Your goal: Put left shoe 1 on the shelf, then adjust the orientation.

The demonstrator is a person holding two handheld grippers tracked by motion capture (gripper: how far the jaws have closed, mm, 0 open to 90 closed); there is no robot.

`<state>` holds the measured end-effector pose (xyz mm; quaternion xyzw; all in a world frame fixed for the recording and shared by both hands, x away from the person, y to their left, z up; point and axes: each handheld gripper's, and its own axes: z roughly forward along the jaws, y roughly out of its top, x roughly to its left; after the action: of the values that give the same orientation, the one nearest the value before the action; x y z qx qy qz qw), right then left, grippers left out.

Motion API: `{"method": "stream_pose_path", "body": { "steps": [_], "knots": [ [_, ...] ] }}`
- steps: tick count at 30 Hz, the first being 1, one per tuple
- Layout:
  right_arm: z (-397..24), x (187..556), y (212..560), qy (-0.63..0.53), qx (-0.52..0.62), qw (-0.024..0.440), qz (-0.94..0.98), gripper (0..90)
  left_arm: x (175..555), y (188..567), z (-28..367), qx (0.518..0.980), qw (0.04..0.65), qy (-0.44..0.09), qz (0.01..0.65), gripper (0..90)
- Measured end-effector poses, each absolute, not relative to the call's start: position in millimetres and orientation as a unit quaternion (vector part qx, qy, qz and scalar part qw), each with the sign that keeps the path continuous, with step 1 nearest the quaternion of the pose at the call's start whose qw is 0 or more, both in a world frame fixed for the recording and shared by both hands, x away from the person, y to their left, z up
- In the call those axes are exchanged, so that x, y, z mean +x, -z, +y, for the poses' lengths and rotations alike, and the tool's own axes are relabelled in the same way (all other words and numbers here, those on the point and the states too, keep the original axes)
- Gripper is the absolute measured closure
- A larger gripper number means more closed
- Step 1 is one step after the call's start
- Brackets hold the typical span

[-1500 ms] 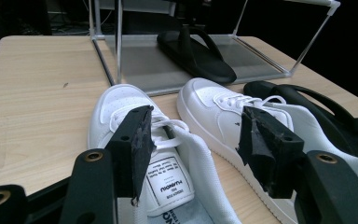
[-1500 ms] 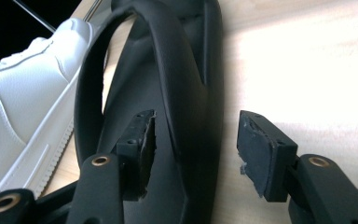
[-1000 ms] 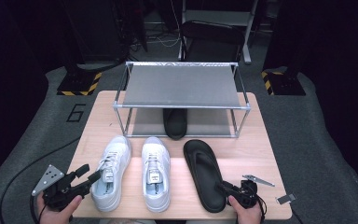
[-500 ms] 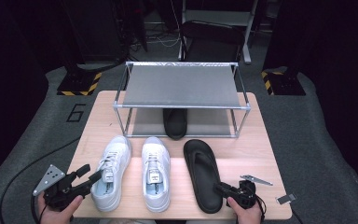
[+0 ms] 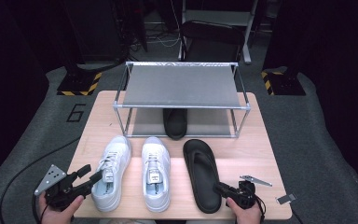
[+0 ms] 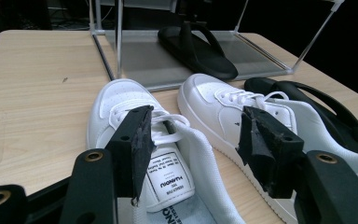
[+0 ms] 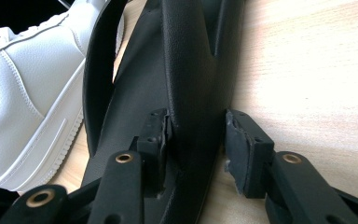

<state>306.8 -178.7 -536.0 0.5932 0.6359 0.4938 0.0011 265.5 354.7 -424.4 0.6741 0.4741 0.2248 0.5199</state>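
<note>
A pair of white leather lace-up sneakers [image 5: 135,177] lies on the pale wooden table [image 5: 265,154], their tongue labels printed in black. Beside them is a matte black rubber flip-flop sandal [image 5: 204,173]; a second black sandal [image 5: 175,122] sits under the silver-framed grey shelf rack [image 5: 182,86]. Yellow-and-black hazard stripes [image 5: 81,86] mark the dark floor, which also bears a black numeral six [image 5: 76,112].

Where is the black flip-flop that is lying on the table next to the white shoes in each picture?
High view: the black flip-flop lies right of centre, its heel at the right gripper.
Left gripper view: it is at the right edge, behind the white shoe.
Right gripper view: it runs up the middle, between the jaws.
Shared landmark: that white shoe beside it.
</note>
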Motion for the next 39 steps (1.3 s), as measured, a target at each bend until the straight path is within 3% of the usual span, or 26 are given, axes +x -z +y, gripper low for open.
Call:
{"method": "stream_pose_path", "body": {
  "steps": [39],
  "knots": [
    [-180.3,304.6,533.0,-0.503,0.611,-0.009,0.611,65.2,264.7,425.9,358.9,0.667,0.522,-0.229,0.48,44.0]
  ]
}}
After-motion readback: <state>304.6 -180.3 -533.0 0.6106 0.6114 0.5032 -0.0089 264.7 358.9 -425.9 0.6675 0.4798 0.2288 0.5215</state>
